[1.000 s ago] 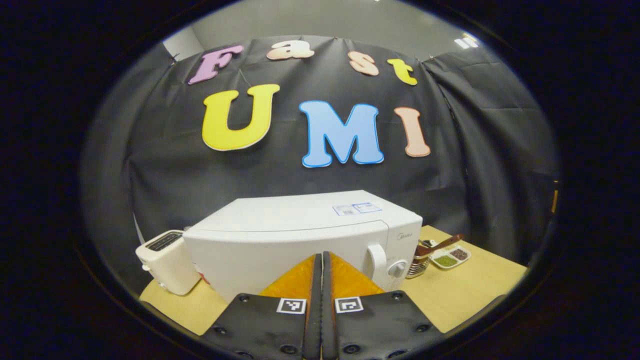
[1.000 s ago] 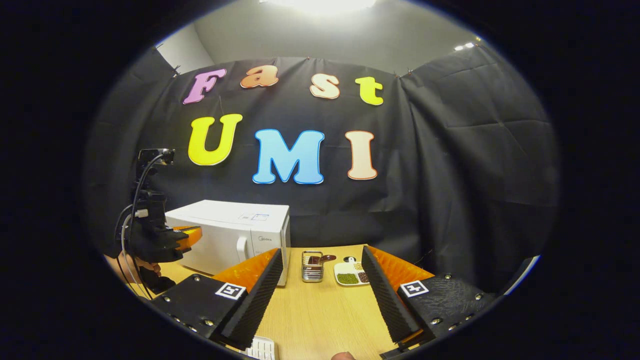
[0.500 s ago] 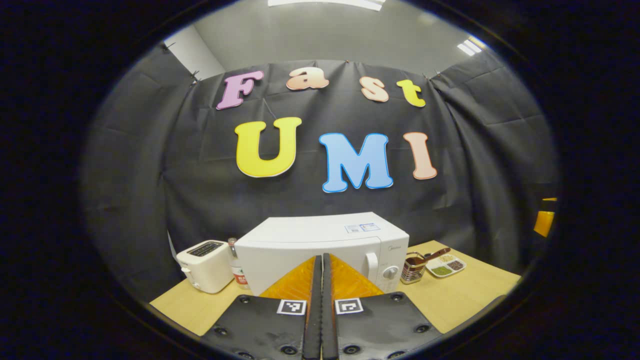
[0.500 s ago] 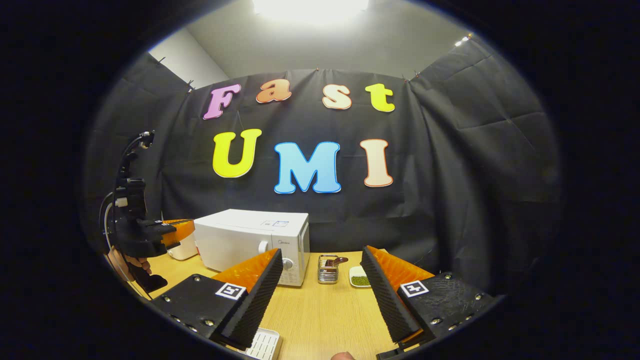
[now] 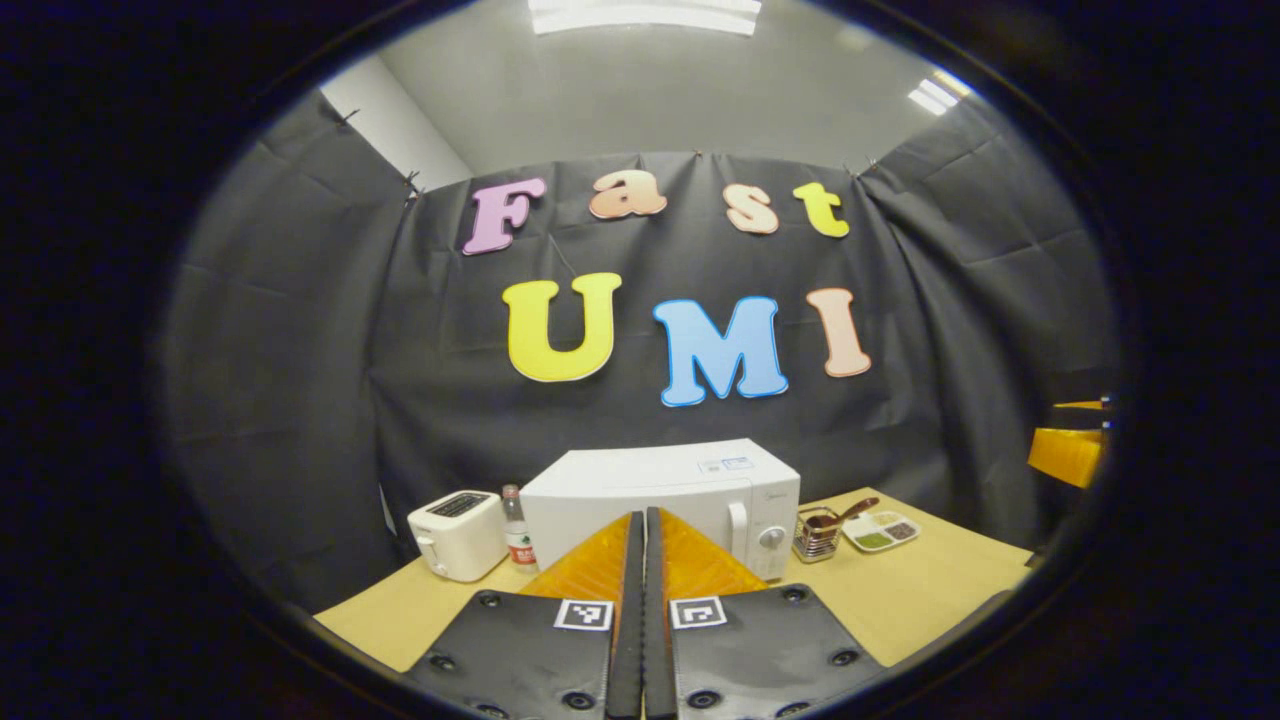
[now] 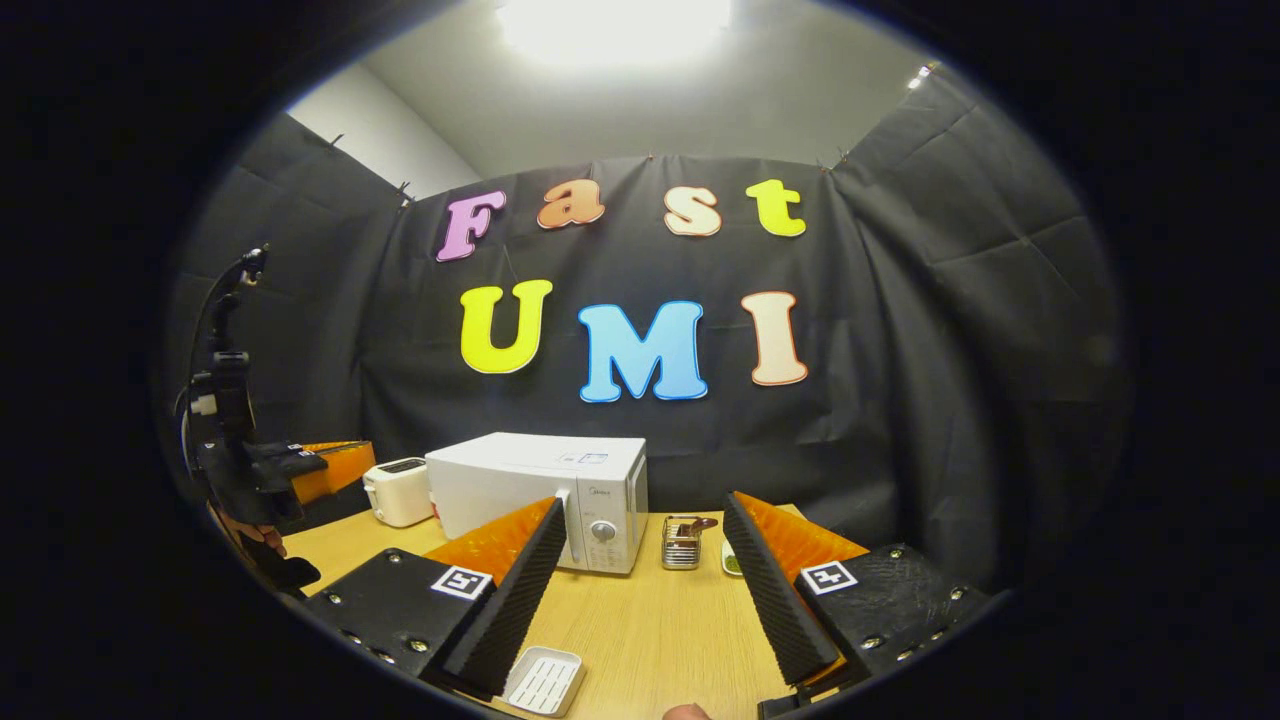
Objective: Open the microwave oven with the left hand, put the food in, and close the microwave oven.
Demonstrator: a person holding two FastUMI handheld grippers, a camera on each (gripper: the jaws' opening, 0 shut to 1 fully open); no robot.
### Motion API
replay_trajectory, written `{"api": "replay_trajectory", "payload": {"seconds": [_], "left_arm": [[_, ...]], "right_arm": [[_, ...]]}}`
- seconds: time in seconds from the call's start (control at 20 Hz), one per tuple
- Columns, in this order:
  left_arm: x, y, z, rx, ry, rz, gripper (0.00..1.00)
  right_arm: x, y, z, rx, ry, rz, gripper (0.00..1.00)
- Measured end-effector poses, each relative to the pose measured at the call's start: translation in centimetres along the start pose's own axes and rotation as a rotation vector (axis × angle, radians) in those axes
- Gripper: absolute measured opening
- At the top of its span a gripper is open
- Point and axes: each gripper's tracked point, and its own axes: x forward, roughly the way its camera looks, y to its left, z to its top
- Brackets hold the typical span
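Microwave point(image 5: 655, 500) sits dead ahead of the left gripper point(image 5: 645, 560), fingers pressed together, door shut; right gripper point(image 6: 640, 560) spread wide, holding nothing.

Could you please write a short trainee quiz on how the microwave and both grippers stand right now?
1. True or false: the microwave door is shut.
2. Which gripper is open? A. left gripper B. right gripper
3. Fill in: in the left gripper view, the bottle stands between the microwave and the ____.

Key:
1. True; the door sits flush with the front.
2. B; its fingers stand wide apart, while the left gripper's meet.
3. toaster
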Motion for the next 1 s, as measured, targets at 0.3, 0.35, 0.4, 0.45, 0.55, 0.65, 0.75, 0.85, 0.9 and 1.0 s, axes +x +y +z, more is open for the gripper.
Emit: {"api": "replay_trajectory", "payload": {"seconds": [0.3, 0.35, 0.4, 0.45, 0.55, 0.65, 0.75, 0.85, 0.9, 1.0], "left_arm": [[-3.1, 1.8, 0.5, 0.006, 0.002, 0.001, 0.07], [-3.5, 1.9, 0.6, 0.005, 0.004, -0.002, 0.07], [-4.0, 2.1, 0.9, 0.006, -0.002, -0.002, 0.07], [-4.5, 2.5, 1.3, 0.007, -0.012, -0.002, 0.07], [-5.6, 2.9, 1.8, 0.016, -0.023, -0.003, 0.07], [-6.4, 3.2, 1.8, 0.021, -0.022, -0.001, 0.24], [-6.9, 3.6, 1.8, 0.003, -0.025, 0.006, 0.41], [-7.2, 3.9, 1.6, -0.017, -0.021, 0.011, 0.45], [-7.4, 4.2, 1.5, -0.019, -0.022, 0.019, 0.47], [-7.6, 4.6, 1.3, -0.017, -0.021, 0.029, 0.51]], "right_arm": [[-0.9, 1.4, 1.1, 0.007, -0.018, -0.014, 0.96], [-1.1, 1.6, 1.2, 0.006, -0.021, -0.016, 0.96], [-1.3, 2.0, 1.3, 0.006, -0.024, -0.019, 0.96], [-1.4, 2.2, 1.3, 0.007, -0.026, -0.023, 0.96], [-1.8, 2.8, 1.2, 0.011, -0.028, -0.027, 0.96], [-2.0, 3.4, 1.1, 0.007, -0.029, -0.03, 0.96], [-2.3, 3.8, 1.0, 0.002, -0.026, -0.029, 0.96], [-2.4, 4.2, 1.1, -0.003, -0.028, -0.027, 0.96], [-2.0, 4.3, 1.3, -0.005, -0.028, -0.028, 0.96], [-2.0, 4.6, 1.4, -0.009, -0.029, -0.029, 0.96]]}}
